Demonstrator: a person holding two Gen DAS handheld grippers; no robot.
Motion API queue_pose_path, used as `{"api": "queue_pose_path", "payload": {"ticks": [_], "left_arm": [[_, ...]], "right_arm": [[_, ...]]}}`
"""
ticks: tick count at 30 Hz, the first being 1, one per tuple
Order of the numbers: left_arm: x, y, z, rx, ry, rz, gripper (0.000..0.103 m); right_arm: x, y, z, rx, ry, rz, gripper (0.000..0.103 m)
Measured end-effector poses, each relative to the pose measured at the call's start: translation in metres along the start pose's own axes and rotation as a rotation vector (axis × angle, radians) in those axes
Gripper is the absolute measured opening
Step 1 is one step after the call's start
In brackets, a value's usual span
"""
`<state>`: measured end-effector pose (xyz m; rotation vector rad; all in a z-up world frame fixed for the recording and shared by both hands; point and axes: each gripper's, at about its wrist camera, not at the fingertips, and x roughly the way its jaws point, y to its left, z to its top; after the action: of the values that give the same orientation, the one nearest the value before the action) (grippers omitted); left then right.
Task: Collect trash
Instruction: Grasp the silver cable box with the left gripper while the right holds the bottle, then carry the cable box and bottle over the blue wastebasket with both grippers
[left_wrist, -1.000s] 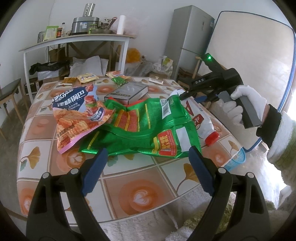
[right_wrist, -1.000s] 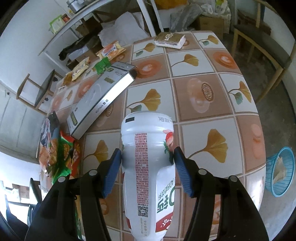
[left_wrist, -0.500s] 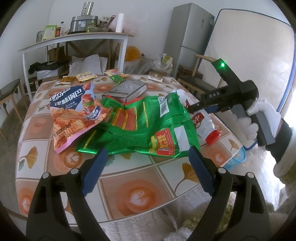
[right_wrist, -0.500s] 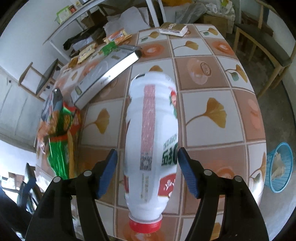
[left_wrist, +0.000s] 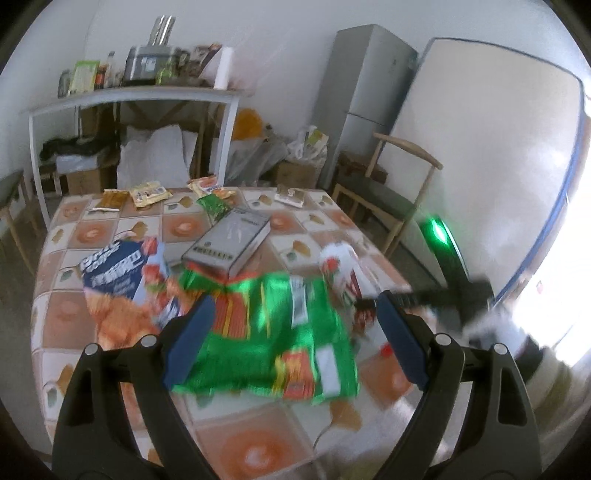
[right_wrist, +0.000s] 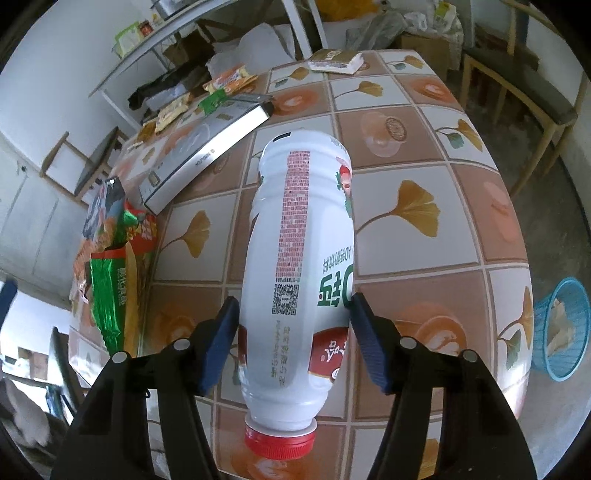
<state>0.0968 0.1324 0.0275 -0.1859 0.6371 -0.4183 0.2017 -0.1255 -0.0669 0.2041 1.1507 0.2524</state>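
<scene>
A white plastic bottle (right_wrist: 303, 240) with a red cap lies on the tiled table (right_wrist: 424, 122), cap toward me. My right gripper (right_wrist: 293, 299) straddles its lower body; the jaws are closing and both blue pads touch its sides. In the left wrist view the bottle (left_wrist: 340, 269) and the right gripper (left_wrist: 443, 291) are blurred at the right. My left gripper (left_wrist: 294, 297) hangs open above a crumpled green snack bag (left_wrist: 266, 332), holding nothing. A blue and orange chip bag (left_wrist: 118, 280) lies left of the green one.
A grey flat box (left_wrist: 229, 243) lies mid-table, with small snack packets (left_wrist: 147, 192) along the far edge. A blue basket (right_wrist: 561, 328) with paper in it stands on the floor beside the table. A wooden chair (left_wrist: 388, 192) stands at the far right.
The right gripper slid along the bottle toward its cap, jaws parting and then coming back onto its sides. The left gripper rose, so the bags now sit lower and blurred.
</scene>
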Motion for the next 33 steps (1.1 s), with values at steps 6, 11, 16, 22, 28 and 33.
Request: {"api": "queue_pose_path", "payload": {"ticks": [6,11,16,22,28,33], "left_arm": [[0.064,0.032,0.082,-0.129,0.191,-0.028,0.085],[0.154,0.066,0.128,-0.091,0.403,-0.007,0.085],[0.237,0.080,0.117,0.096,0.607,0.149,0.085],[0.284,0.090,0.100,0.179,0.737,0.156,0.085],[0.301,0.094,0.092,0.175,0.762,0.149,0.085],[0.313,0.100,0.089,0.144,0.773,0.151,0.085]], "right_arm": [[-0.004,-0.022,-0.001,0.034,-0.013,0.049,0.060],[0.000,-0.022,-0.003,0.011,-0.009,0.085,0.059],[0.009,-0.022,-0.007,0.025,0.025,0.132,0.057],[0.009,-0.028,-0.006,0.045,0.029,0.141,0.057],[0.010,-0.031,-0.004,0.059,0.034,0.151,0.057],[0.011,-0.030,-0.003,0.069,0.033,0.152,0.057]]}}
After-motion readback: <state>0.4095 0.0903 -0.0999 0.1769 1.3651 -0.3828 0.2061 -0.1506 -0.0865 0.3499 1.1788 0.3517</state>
